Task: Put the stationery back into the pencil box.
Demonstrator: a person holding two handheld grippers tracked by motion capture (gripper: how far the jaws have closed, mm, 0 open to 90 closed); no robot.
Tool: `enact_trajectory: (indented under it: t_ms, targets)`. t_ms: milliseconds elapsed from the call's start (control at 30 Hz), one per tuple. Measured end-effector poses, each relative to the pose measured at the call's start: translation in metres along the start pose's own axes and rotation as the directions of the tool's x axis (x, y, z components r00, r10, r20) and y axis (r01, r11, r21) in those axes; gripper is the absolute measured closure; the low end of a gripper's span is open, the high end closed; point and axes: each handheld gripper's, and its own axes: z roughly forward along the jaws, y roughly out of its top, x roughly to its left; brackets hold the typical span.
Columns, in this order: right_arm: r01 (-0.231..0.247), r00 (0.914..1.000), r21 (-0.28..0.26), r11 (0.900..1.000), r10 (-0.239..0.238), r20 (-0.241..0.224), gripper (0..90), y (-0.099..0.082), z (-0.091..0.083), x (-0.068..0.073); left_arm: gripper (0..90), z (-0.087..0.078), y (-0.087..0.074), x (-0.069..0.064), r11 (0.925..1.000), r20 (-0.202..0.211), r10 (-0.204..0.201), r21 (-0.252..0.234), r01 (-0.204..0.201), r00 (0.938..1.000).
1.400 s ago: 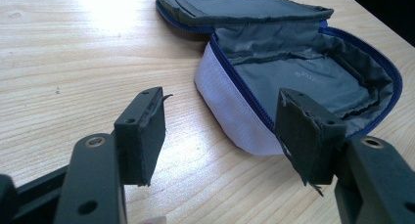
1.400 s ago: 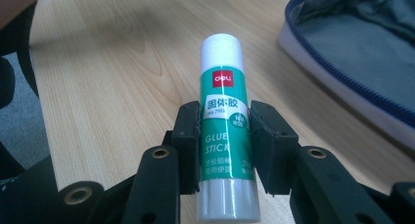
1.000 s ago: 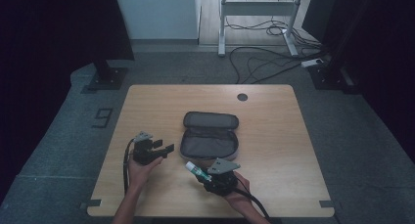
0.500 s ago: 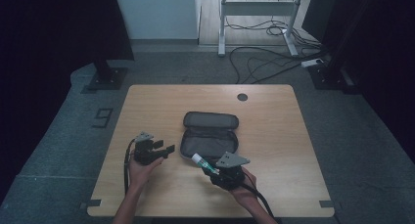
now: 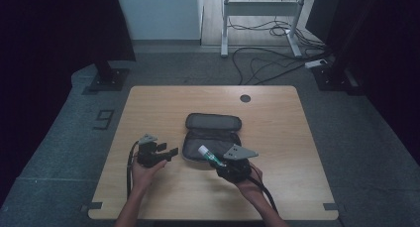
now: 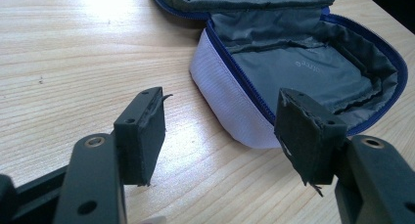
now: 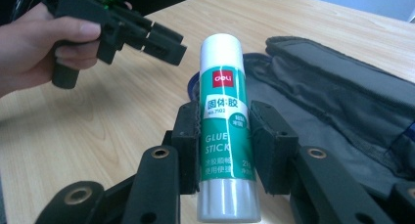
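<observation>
A green and white glue stick [image 7: 223, 111] sits clamped between the jaws of my right gripper [image 7: 225, 141], its white cap pointing toward the open pencil case [image 7: 337, 87]. From above, the glue stick [image 5: 210, 156] hangs over the near edge of the grey case [image 5: 210, 133], held by the right gripper [image 5: 219, 162]. My left gripper [image 5: 171, 151] rests left of the case, jaws wide apart and empty. In the left gripper view its jaws frame the left gripper [image 6: 225, 131] midpoint before the case's white side wall [image 6: 230, 106] and grey lining.
The wooden table [image 5: 277, 177] has a round cable hole [image 5: 245, 98] at the back. Cables [image 5: 267, 63] and a desk frame lie on the floor beyond. A person's left hand [image 7: 44, 43] holds the left gripper.
My right gripper has carried the glue stick up and leftward, from the table's front to the case's near edge. The left gripper has stayed put.
</observation>
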Motion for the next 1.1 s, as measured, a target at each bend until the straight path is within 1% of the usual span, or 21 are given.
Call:
enact_trajectory:
  t_ms: [133,267,433,633,800,1100]
  targets:
    - [-0.018,0.9998,-0.010,0.9998,0.018,0.004,64.7,0.005,0.002,-0.008,36.3,0.000,0.000,0.000,1.0000,0.001,0.001,0.000,-0.001,1.0000]
    - [-0.019,0.9996,-0.012,0.9997,0.019,0.022,64.7,0.009,0.004,-0.015,36.3,0.001,0.000,0.000,1.0000,0.000,0.002,0.004,-0.002,1.0000]
    - [-0.023,0.9983,-0.001,0.9997,0.024,0.053,64.7,0.014,0.008,-0.026,36.0,0.000,0.000,0.001,1.0000,-0.001,0.001,0.003,-0.001,1.0000]
    - [-0.026,0.9961,0.028,0.9993,0.024,0.085,64.7,0.015,0.016,-0.036,35.9,-0.002,0.000,0.001,1.0000,0.000,-0.003,-0.001,0.003,1.0000]
    - [-0.033,0.9947,0.038,0.9988,0.029,0.098,64.7,0.016,0.022,-0.043,35.9,-0.001,0.000,0.002,1.0000,-0.001,-0.004,0.003,0.004,1.0000]
    - [-0.055,0.9919,0.085,0.9949,0.044,0.119,64.7,0.015,0.040,-0.054,35.8,-0.002,0.000,0.003,1.0000,0.000,-0.006,0.001,0.006,1.0000]
